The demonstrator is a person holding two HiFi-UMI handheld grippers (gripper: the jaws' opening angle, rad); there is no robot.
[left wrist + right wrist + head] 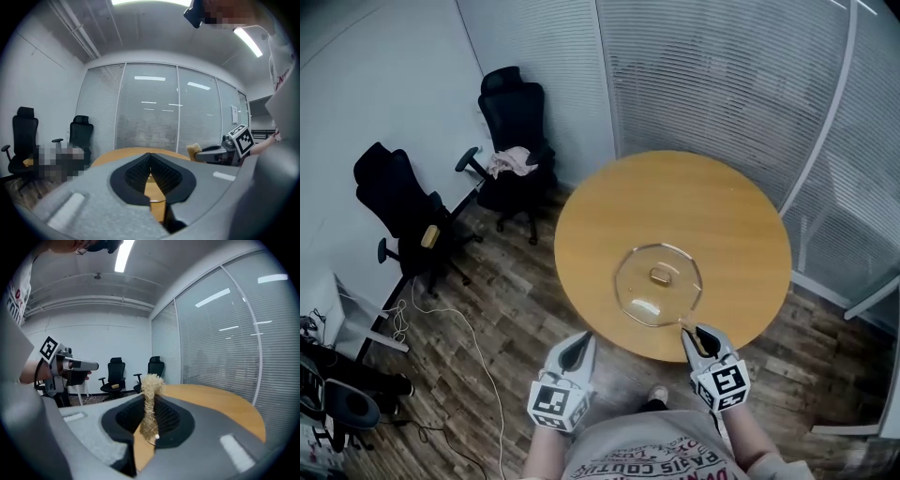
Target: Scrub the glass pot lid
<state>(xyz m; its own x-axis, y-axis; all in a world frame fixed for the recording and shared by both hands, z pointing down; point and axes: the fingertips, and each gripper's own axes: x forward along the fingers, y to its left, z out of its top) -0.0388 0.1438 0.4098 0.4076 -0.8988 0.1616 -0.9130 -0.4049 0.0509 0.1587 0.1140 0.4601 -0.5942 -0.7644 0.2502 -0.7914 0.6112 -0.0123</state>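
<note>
The clear round glass pot lid [659, 302] with a brass-coloured knob lies flat on the round wooden table [675, 197], near the person's edge. The right gripper [149, 401], just beside the lid's rim, pinches a tan fibrous scrubber [151, 383]. The left gripper [150, 161], jaws pressed together and empty, hangs off the table's edge.

There is one round wooden surface [675, 202], and on the surface lies one glass pot lid [639, 292]. Left of the surface stand two black office chairs [511, 117], with one pink cloth [514, 161]. Near the surface's edge are two grippers, the left gripper [580, 345] and the right gripper [697, 336], and one fibrous scrubber [150, 401].
</note>
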